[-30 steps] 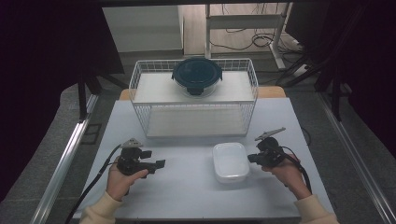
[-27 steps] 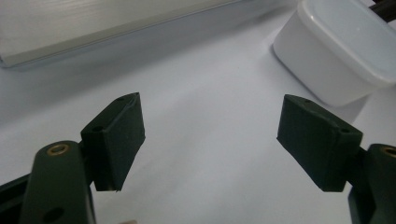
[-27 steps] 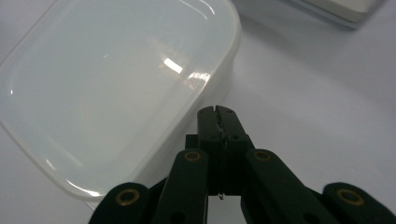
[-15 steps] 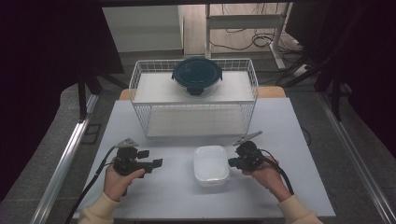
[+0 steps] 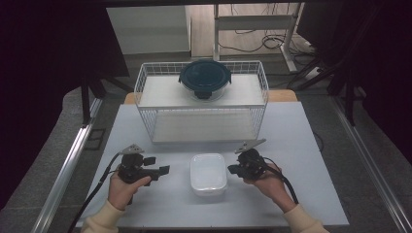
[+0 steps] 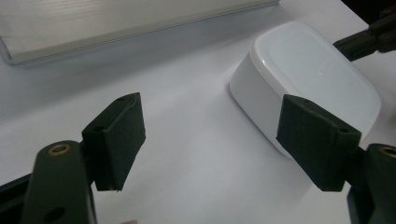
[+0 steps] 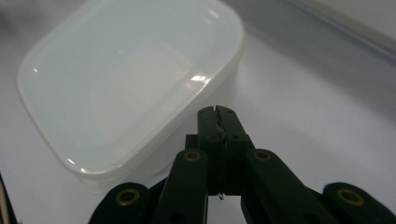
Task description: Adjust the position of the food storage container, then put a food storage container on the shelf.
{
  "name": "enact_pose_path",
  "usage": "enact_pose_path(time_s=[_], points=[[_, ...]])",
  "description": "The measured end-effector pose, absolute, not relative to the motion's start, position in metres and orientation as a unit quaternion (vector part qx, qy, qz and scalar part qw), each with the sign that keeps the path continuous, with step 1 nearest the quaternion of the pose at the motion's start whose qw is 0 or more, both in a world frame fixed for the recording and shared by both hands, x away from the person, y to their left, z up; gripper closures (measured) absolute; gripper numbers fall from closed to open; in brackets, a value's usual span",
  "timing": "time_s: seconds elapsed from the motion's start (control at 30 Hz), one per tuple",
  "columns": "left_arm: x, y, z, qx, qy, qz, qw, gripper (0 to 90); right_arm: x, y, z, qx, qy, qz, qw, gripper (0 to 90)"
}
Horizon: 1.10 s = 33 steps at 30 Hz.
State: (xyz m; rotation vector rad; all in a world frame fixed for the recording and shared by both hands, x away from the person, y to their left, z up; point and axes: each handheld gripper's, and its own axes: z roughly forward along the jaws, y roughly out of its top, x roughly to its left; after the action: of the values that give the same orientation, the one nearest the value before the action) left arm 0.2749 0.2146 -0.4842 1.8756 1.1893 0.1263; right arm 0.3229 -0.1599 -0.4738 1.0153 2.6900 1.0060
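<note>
White container (image 5: pixel 208 173) lower center of high view; R gripper (image 5: pixel 233 169) clenched at its right edge, L gripper (image 5: pixel 164 171) released, holding nothing.

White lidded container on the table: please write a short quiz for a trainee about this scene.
1. True or false: the right gripper has its fingers shut.
2. Which gripper has open fingers? A) left gripper B) right gripper
3. What stands on top of the wire basket?

Key:
1. True; its closed tips are at the edge of the white lidded container.
2. A; nothing is between them.
3. A round glass container with a dark blue lid.
</note>
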Motion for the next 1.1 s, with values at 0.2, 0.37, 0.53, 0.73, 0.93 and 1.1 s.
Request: enact_pose_path(time_s=[0.2,0.37,0.53,0.73,0.93,1.1], points=[[0.274,0.221,-0.479,0.747,0.481,0.055,0.456,22.9,0.319,-0.175,-0.464,0.35,0.861,0.364,0.062,89.2],[0.272,0.225,-0.474,0.737,0.482,0.05,0.47,22.9,0.312,-0.182,-0.461,0.359,0.846,0.389,0.058,80.9],[0.272,0.222,-0.475,0.74,0.478,0.046,0.472,22.8,0.307,-0.185,-0.453,0.389,0.805,0.442,0.076,39.2],[0.273,0.217,-0.477,0.736,0.482,0.033,0.473,22.1,0.303,-0.196,-0.454,0.407,0.777,0.476,0.06,24.7],[0.27,0.217,-0.473,0.723,0.49,0.024,0.487,21.6,0.305,-0.205,-0.462,0.424,0.771,0.473,0.043,23.4],[0.272,0.214,-0.473,0.715,0.491,-0.001,0.497,22.2,0.308,-0.2,-0.467,0.425,0.772,0.471,0.024,25.8]])
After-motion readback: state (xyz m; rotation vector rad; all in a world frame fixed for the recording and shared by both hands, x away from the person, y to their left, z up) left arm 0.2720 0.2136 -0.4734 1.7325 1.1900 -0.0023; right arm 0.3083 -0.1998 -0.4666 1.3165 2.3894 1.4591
